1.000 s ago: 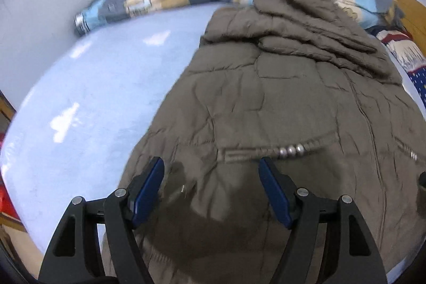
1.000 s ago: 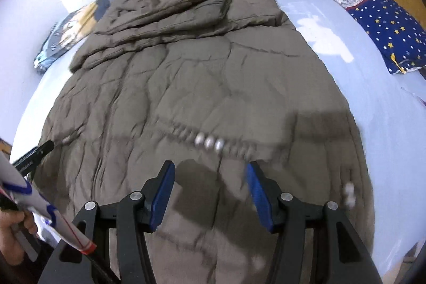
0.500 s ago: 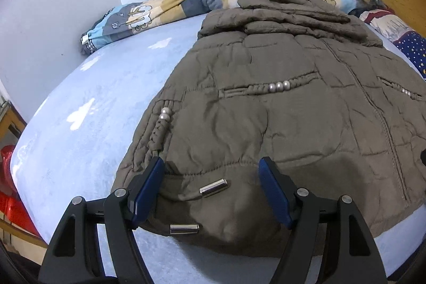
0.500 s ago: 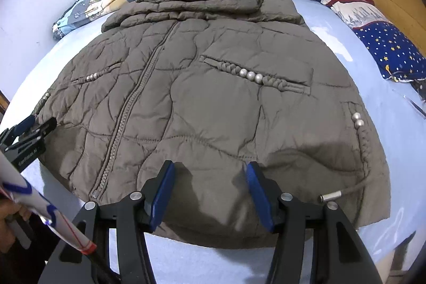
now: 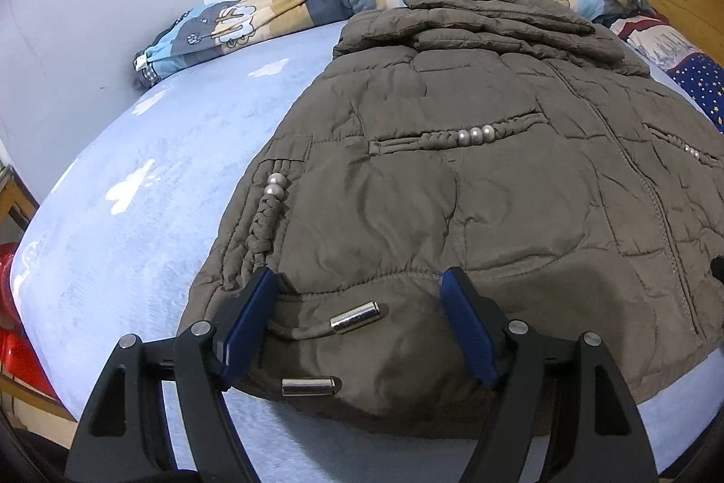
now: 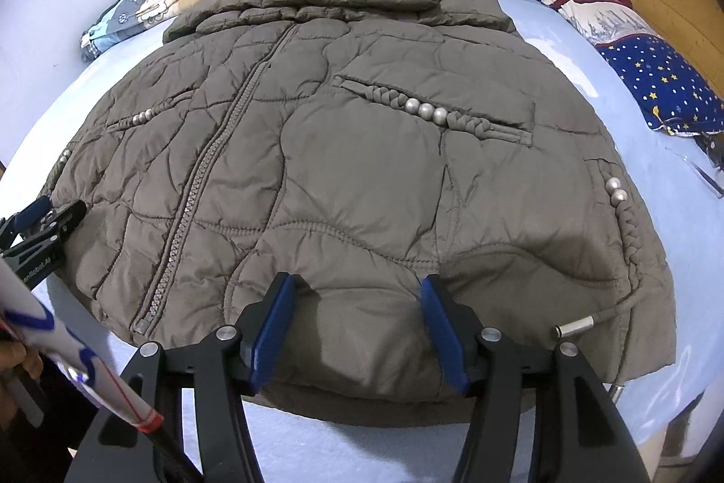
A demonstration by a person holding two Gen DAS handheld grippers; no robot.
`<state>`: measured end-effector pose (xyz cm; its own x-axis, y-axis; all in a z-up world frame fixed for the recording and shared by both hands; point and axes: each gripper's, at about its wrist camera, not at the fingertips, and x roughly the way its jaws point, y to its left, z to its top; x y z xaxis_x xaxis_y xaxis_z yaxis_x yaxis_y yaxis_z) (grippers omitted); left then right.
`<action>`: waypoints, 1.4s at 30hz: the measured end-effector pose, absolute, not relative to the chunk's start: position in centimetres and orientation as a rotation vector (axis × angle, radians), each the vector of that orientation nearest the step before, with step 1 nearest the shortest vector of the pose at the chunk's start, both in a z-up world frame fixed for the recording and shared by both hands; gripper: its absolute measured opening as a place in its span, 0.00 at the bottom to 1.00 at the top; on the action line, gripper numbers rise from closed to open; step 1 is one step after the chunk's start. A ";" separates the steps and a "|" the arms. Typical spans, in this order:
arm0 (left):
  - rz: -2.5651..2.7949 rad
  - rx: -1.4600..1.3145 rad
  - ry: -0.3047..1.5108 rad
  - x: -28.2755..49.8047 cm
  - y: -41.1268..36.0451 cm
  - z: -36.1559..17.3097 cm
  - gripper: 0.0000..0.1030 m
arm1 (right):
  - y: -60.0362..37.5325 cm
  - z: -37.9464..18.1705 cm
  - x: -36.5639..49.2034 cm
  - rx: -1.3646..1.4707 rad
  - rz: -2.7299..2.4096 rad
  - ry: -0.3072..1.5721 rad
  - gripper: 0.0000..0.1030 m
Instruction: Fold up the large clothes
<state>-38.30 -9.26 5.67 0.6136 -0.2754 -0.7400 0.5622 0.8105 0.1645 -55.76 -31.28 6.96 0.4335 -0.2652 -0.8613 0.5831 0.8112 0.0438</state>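
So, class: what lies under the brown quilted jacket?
The brown quilted jacket lies on a pale blue bedsheet, which shows all around it. Whatever sits directly beneath the jacket is covered and cannot be seen.

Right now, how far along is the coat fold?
Done: the coat lies flat, zipped, sleeves and hood folded across its top. In hand: left gripper and right gripper are open at the hem, nothing gripped. Left: the body fold.
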 end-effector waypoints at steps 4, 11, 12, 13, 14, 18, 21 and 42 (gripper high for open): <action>-0.499 0.409 0.762 -38.3 -9.2 5.5 0.74 | -31.3 6.9 -55.8 0.361 -0.541 0.988 0.61; -0.494 0.410 0.749 -38.4 -9.4 5.1 0.74 | -31.2 6.8 -55.9 0.353 -0.539 0.979 0.62; -0.493 0.410 0.747 -38.4 -9.4 5.1 0.75 | -31.2 6.8 -55.9 0.351 -0.539 0.978 0.62; -0.492 0.410 0.746 -38.4 -9.4 5.0 0.75 | -31.2 6.7 -55.9 0.350 -0.539 0.978 0.62; -0.492 0.411 0.745 -38.4 -9.5 5.0 0.75 | -31.1 6.7 -55.9 0.349 -0.540 0.977 0.62; -0.492 0.411 0.743 -38.5 -9.4 5.0 0.75 | -31.1 6.7 -55.9 0.344 -0.542 0.977 0.63; -0.492 0.411 0.743 -38.5 -9.4 5.0 0.75 | -31.1 6.7 -56.0 0.338 -0.541 0.972 0.63; -0.432 0.328 0.792 -36.8 -7.0 5.3 0.76 | -34.1 7.9 -59.1 0.409 -0.642 0.887 0.64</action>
<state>-36.82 -6.95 5.34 0.6235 -0.2484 -0.7413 0.4885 0.8641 0.1213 -59.06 -34.12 7.93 0.4655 -0.3439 -0.8155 0.6671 0.7419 0.0679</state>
